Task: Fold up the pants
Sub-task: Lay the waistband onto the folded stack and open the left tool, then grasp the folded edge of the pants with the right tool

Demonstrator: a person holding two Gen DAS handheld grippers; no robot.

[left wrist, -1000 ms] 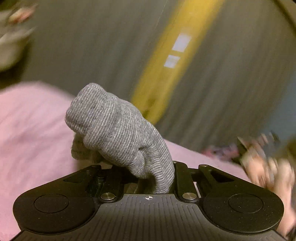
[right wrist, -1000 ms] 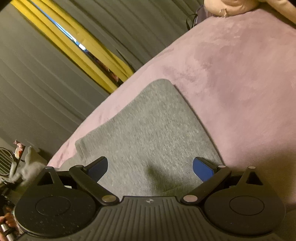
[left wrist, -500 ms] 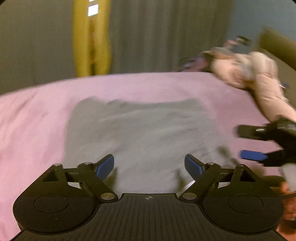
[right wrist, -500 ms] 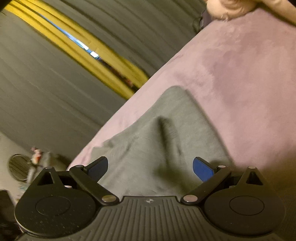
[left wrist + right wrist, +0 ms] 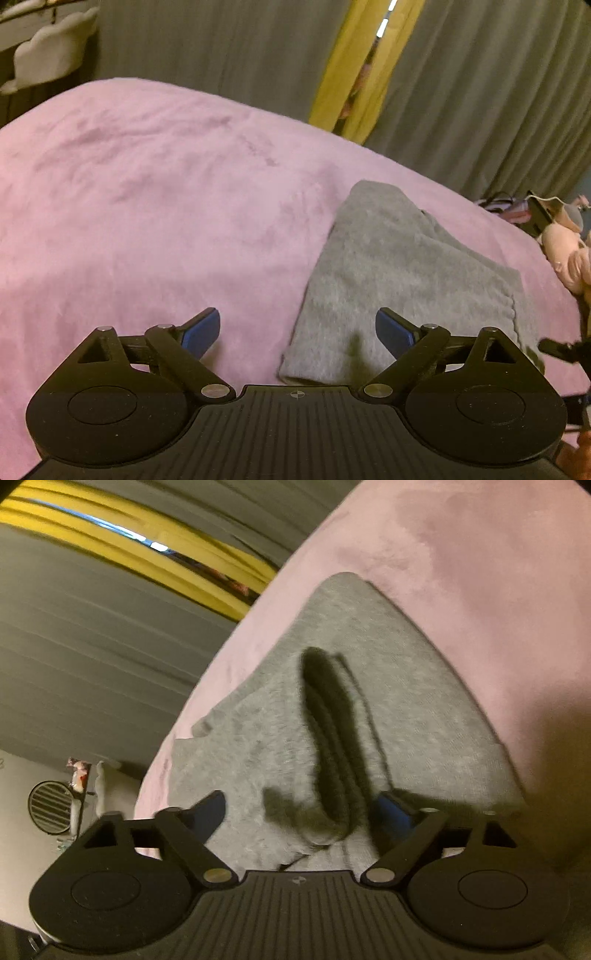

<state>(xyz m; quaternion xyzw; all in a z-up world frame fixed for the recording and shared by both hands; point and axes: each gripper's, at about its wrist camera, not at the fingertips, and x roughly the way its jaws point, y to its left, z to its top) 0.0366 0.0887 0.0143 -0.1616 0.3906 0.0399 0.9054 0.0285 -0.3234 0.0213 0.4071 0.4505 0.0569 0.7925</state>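
Two close wrist views angled down, sharing grey pants [image 5: 402, 280] on pink bedspread [image 5: 147, 206].

a: what sort of place is this?
b: a bedroom in a home. a wide bed [image 5: 147, 206] with a soft pink cover fills most of both views.
a: anything else that says so?
b: long grey curtains [image 5: 229, 51] hang behind it, with a yellow curtain [image 5: 343, 70] at a gap where light comes through. a pale plush toy [image 5: 569, 254] lies at the bed's far edge, and a white chair [image 5: 51, 59] stands off to the side.
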